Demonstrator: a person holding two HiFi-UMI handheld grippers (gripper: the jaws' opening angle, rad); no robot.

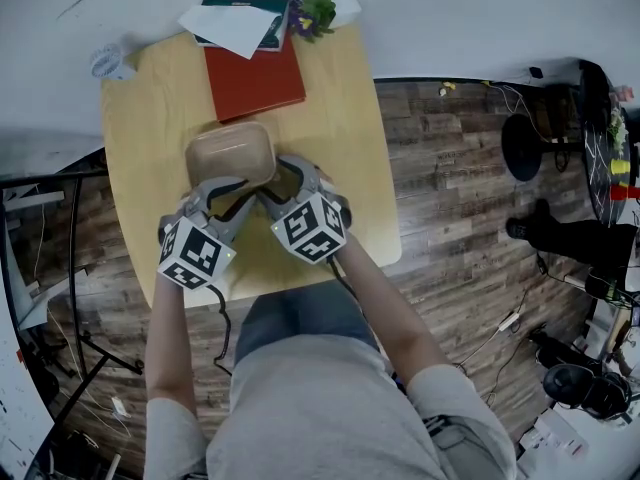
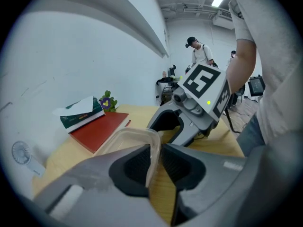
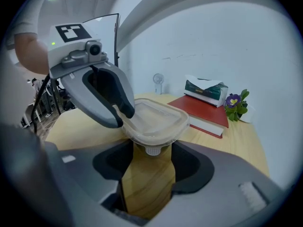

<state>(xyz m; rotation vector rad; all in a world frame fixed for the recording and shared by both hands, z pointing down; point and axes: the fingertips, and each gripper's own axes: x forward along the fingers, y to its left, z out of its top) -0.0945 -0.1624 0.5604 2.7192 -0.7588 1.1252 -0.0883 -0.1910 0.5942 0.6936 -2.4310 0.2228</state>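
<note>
Clear plastic lidded container [image 1: 230, 155] is sitting on the wooden table [image 1: 340, 148], just in front of the red hardcover book [image 1: 255, 78]. Left gripper view: the left gripper [image 2: 154, 162] is clamping its jaws on the container's rim. Right gripper view: the right gripper [image 3: 150, 160] is holding its jaws apart at the container's tab.

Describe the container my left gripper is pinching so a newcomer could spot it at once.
On the wooden table, just nearer the person than the red book, is a clear plastic container. Unlike the flat opaque book, it is see-through, shallow and round-cornered, its rim pinched by the left gripper.
</note>
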